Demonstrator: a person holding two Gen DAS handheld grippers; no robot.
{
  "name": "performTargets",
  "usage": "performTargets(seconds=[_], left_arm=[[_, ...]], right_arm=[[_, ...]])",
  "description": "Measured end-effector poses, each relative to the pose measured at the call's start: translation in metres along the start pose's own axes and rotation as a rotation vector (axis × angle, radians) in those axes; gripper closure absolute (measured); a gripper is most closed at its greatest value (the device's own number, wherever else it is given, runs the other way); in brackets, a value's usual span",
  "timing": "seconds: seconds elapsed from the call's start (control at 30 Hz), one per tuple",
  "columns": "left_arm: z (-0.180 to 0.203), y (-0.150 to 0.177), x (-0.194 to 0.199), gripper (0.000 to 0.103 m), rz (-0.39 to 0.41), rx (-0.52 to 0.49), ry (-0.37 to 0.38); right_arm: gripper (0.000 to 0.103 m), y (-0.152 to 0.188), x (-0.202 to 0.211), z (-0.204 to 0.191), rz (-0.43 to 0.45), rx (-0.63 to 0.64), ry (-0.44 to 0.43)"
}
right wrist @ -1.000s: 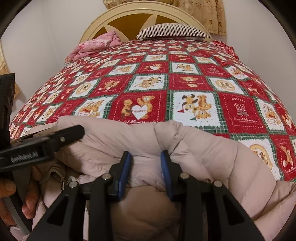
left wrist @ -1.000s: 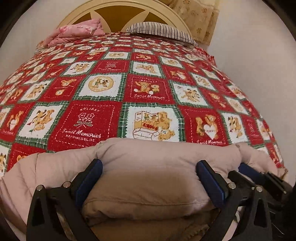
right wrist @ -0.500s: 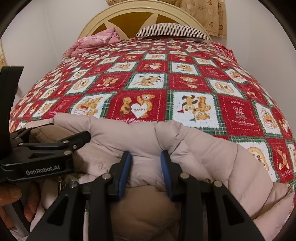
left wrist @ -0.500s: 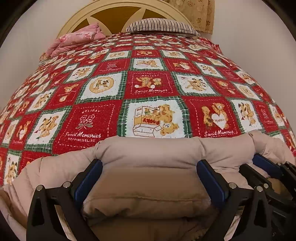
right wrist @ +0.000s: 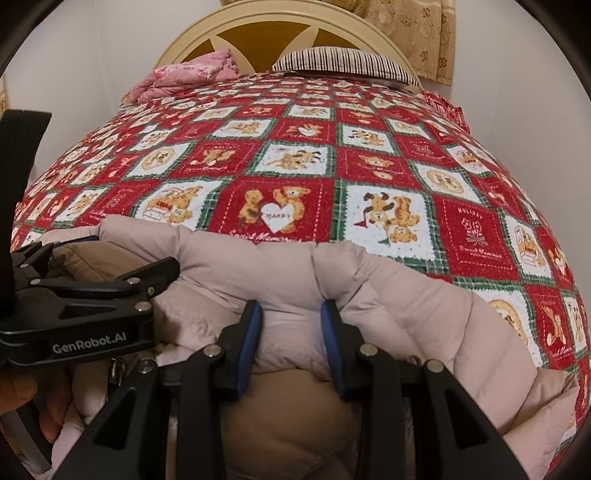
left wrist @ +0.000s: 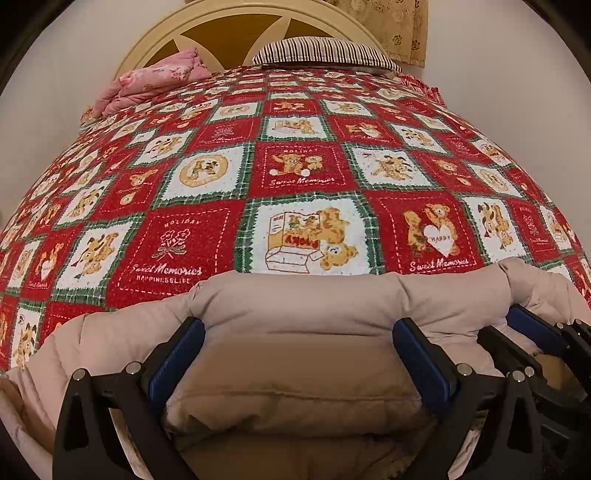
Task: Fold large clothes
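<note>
Padded beige jacket (right wrist: 424,306) is being folded on the quilt (left wrist: 295,177) — right gripper (right wrist: 291,314) pinching its far edge, left gripper (left wrist: 297,334) seemingly spread wide around a bulkier fold — next, carrying it over evenly.

Jacket (left wrist: 295,306) on quilt (left wrist: 295,177); pillow (left wrist: 325,53) apparently behind, against headboard (left wrist: 229,22).

I read "GenRobot.AI" in white on the black left gripper (right wrist: 79,282) body, lower left of the right wrist view. On the quilt (left wrist: 295,155), red squares carry "HOLIDAY", "Sweet Memories" and "HAPPINESSLIFE". A white heart between two bears says "HARDY". The bears' box has red lettering I can't make out.
</note>
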State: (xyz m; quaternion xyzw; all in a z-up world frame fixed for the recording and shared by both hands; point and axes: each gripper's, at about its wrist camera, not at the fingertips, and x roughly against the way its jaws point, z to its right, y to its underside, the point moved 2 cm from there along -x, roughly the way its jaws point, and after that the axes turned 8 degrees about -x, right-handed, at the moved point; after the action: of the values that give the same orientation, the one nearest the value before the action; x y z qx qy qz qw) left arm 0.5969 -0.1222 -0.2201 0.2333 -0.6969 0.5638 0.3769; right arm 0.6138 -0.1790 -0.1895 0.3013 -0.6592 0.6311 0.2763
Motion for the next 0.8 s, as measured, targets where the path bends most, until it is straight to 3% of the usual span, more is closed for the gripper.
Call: performTargets(seconds=[0.8], left_arm=[[0.0067, -0.0044, -0.0026, 0.001, -0.016, -0.016, -0.033]], right_arm=[[0.067, -0.0011, -0.0013, -0.0051, -0.001, 0.03, 0.04]])
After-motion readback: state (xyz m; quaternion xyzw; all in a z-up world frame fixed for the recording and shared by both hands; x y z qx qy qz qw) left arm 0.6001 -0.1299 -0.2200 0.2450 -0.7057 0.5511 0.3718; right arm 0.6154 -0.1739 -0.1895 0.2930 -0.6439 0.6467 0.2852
